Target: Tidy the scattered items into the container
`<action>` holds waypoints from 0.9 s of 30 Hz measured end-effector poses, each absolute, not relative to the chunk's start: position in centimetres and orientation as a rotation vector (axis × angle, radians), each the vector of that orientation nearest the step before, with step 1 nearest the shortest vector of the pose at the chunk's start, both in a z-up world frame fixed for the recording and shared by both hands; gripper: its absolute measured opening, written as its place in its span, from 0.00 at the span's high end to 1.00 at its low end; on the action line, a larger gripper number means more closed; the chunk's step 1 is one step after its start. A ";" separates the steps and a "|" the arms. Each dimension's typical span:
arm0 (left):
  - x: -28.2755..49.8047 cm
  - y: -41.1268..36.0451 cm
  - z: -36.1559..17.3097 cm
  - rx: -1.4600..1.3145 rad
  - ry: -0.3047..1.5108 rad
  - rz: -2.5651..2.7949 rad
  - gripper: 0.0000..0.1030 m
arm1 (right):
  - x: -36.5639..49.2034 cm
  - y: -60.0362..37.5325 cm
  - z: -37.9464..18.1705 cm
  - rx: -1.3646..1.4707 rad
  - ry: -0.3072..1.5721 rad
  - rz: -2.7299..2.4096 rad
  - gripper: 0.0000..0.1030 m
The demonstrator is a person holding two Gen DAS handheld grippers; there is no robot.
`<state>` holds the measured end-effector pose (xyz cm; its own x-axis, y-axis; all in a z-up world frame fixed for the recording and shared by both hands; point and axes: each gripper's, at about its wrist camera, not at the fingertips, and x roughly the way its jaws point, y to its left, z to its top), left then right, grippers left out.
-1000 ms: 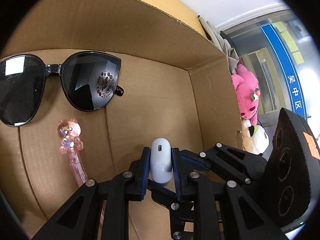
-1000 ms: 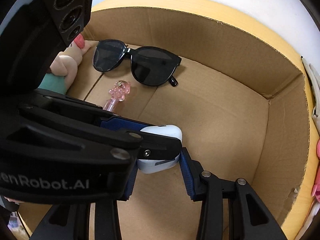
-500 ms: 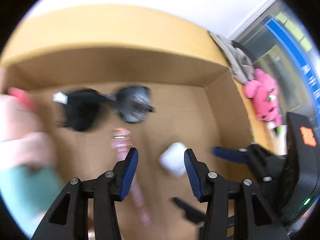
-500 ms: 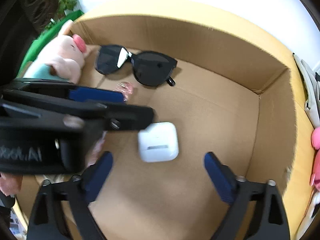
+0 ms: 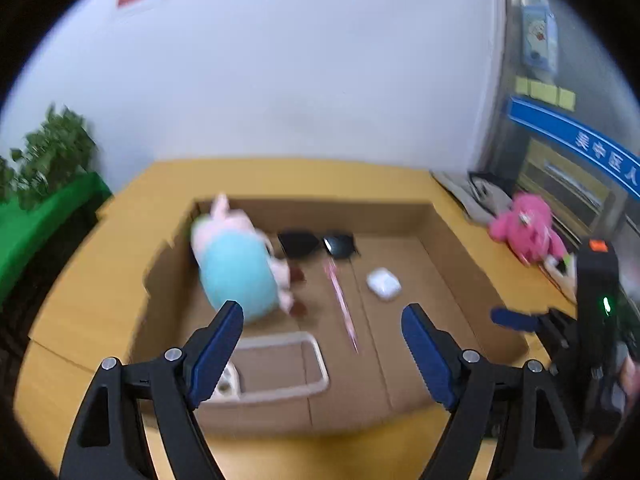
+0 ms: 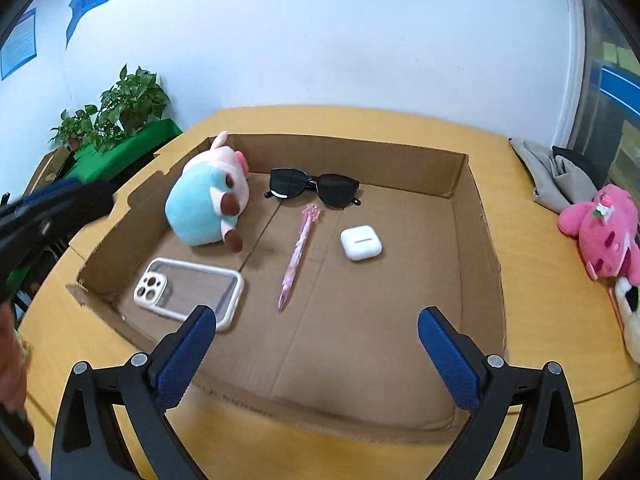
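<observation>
A shallow cardboard box [image 6: 476,216] [image 5: 452,240] lies on the yellow table. In it lie a white earbud case [image 6: 361,242] [image 5: 383,282], black sunglasses [image 6: 314,187] [image 5: 316,242], a pink pen [image 6: 298,254] [image 5: 340,300], a clear phone case [image 6: 188,288] [image 5: 280,368] and a pink-and-teal plush pig [image 6: 206,200] [image 5: 236,268]. My left gripper [image 5: 322,354] is open and empty, above the box's near edge. My right gripper [image 6: 316,356] is open and empty, above the near edge too.
A pink plush toy [image 6: 604,232] [image 5: 528,228] and a white plush [image 6: 630,308] lie on the table right of the box. Grey cloth [image 6: 556,176] lies at the back right. Potted plants on a green surface [image 6: 116,120] stand at the left.
My left gripper let go of the earbud case, which now lies on the box floor. Both grippers opened and pulled up and back from the box.
</observation>
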<state>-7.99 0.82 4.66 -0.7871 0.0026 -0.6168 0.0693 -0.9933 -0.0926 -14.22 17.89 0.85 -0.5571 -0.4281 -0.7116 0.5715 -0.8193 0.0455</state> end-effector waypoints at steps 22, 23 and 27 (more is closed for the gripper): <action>-8.7 -2.2 -6.1 1.190 0.121 -2.688 0.21 | -13.1 19.0 -5.9 0.955 0.213 -2.502 0.00; -8.7 -2.2 -6.1 1.192 0.121 -2.689 0.20 | -13.1 19.1 -5.8 0.942 0.213 -2.504 0.00; -9.1 -2.4 -6.7 1.211 0.152 -2.687 0.18 | -13.1 19.4 -5.9 0.911 0.217 -2.497 0.00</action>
<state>-9.07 -2.43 -6.67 -0.6482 -0.1300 -0.7503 0.2137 -0.9768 -0.0154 -13.09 19.36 -5.93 -0.6688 -0.3759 -0.6414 0.4809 -0.8767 0.0123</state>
